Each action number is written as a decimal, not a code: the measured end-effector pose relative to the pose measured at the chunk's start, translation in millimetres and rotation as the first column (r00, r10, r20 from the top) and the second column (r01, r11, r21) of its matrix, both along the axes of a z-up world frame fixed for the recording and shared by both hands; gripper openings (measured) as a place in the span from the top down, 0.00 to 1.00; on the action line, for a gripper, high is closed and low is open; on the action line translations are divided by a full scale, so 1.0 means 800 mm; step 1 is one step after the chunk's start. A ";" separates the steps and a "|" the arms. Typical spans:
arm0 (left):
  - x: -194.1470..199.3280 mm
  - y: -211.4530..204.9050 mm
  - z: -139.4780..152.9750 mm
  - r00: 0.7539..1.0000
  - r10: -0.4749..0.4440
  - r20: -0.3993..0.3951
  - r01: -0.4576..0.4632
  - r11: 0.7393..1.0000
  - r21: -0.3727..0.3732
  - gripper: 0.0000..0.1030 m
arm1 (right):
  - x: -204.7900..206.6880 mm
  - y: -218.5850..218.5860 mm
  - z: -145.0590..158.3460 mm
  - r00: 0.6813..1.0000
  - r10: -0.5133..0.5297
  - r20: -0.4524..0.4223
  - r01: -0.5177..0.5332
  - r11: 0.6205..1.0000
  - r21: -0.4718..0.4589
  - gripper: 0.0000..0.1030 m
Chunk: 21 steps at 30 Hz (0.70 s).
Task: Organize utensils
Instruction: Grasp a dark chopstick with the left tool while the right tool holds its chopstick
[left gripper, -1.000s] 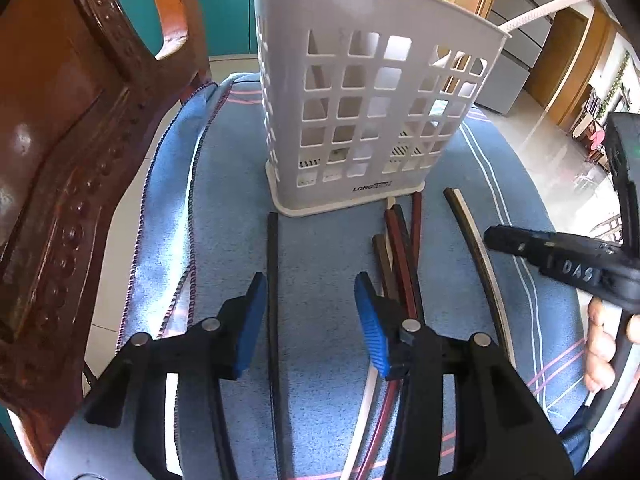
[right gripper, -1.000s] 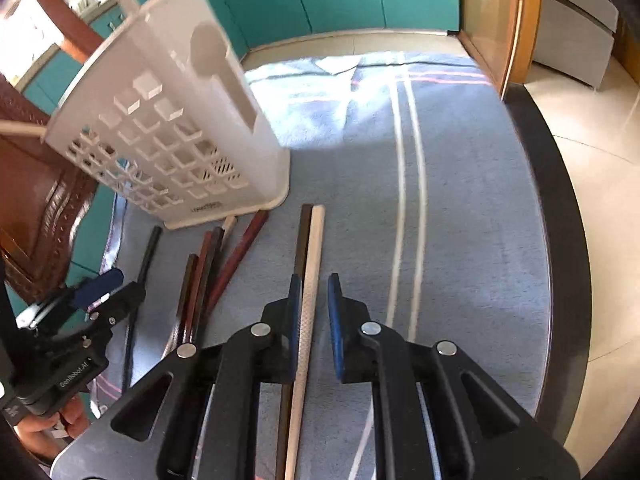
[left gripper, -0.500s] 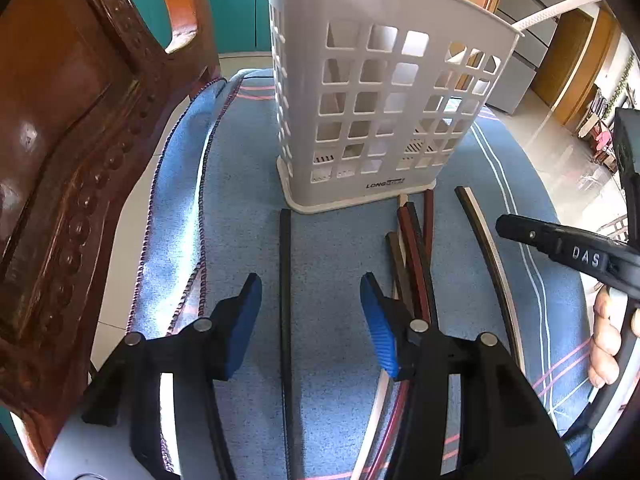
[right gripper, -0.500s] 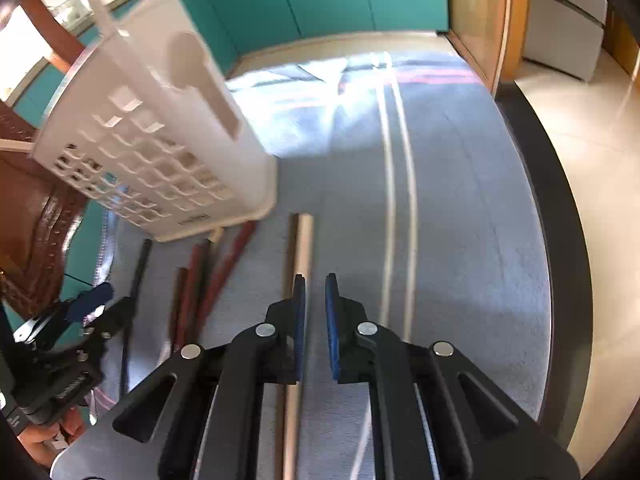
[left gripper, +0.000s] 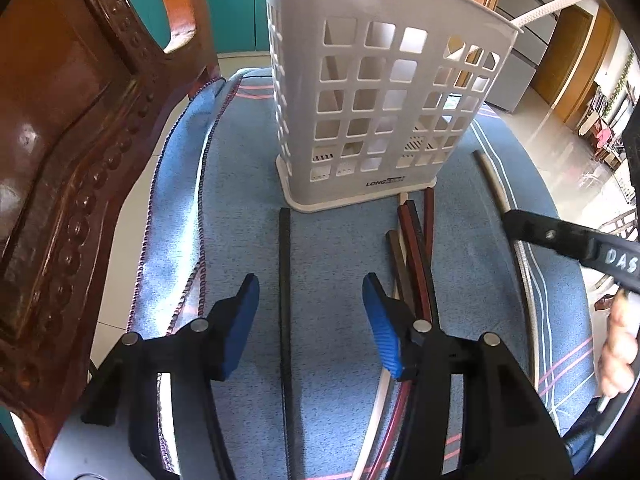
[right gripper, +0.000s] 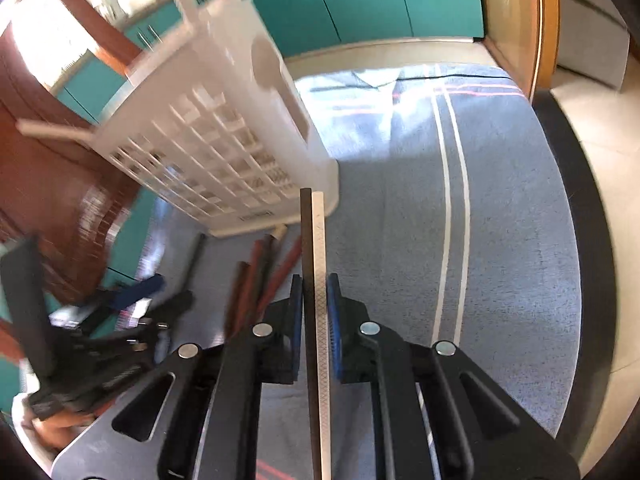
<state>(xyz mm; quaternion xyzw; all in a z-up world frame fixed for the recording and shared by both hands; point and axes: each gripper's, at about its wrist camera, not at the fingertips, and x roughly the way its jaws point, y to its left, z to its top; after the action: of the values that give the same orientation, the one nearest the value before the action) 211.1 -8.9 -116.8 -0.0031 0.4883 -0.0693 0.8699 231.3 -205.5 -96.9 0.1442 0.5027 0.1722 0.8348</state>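
Brown wooden chair [left gripper: 60,160] far left. Left gripper [left gripper: 310,320] spread wide, holding nothing, low over blue cloth [left gripper: 240,240]. Black chopstick [left gripper: 285,300] lies between its fingers, long way pointing at basket [left gripper: 380,112]. Basket stands upright, one pale stick [left gripper: 556,4] poking out top. Red and brown chopsticks [left gripper: 412,252] in bunch just beside basket foot, tips toward it. Right gripper [right gripper: 315,312] pinching chopstick pair [right gripper: 314,248], one dark, one pale, pointing straight ahead toward basket. Job barely started, I think: most sticks not yet in basket.
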 end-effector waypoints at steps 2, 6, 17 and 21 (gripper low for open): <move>0.000 0.000 0.001 1.000 0.001 0.002 -0.001 1.000 -0.001 0.46 | 0.003 -0.013 -0.002 0.999 -0.045 -0.007 0.045 0.998 -0.032 0.87; 0.003 -0.001 -0.001 1.000 0.005 -0.002 -0.005 1.000 0.001 0.46 | 0.005 -0.021 -0.011 0.996 -0.077 -0.040 0.075 0.995 -0.069 0.87; 0.012 0.005 -0.007 1.000 0.022 -0.011 -0.022 1.000 0.010 0.45 | 0.005 0.005 -0.024 0.998 -0.067 -0.008 0.061 0.937 -0.345 0.92; 0.016 0.014 -0.008 0.999 0.045 -0.010 -0.044 0.999 0.008 0.45 | 0.001 -0.004 -0.022 0.997 -0.075 -0.011 0.067 0.940 -0.335 0.92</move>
<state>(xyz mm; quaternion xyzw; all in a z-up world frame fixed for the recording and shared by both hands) 224.3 2.1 -123.1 -0.0108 0.4927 -0.0479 0.8688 231.7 -208.8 -114.6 0.0208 0.5290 0.0525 0.8468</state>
